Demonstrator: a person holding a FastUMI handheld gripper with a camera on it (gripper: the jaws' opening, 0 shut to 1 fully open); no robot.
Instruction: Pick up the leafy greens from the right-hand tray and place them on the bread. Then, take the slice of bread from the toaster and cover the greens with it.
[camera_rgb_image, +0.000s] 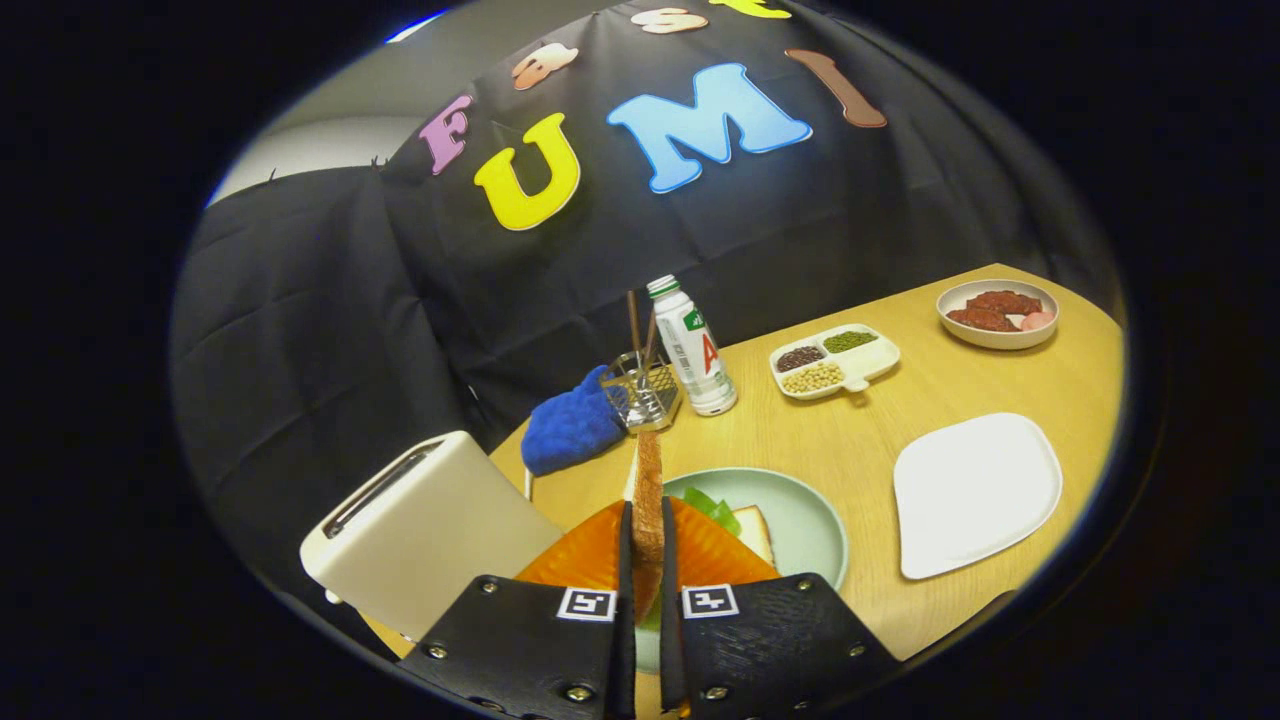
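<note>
Gripper (647, 560) at bottom centre, fingers clenched on a bread slice (648, 500) held edge-on, upright. Just beyond, pale green plate (810, 520) bearing leafy greens (712, 508) atop another bread slice (755, 532). Toaster (425, 530) lower left, white tray (975, 495) at right. Covering step in hand, by judgement. Next: carry over the greens, lay flat, then release.

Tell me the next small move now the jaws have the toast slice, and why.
Probably carry the bread slice slightly right and lower it toward the green plate. The gripper holds the slice on edge between its jaws, above the plate where the leafy greens already lie on the bottom bread, beside the toaster.
</note>
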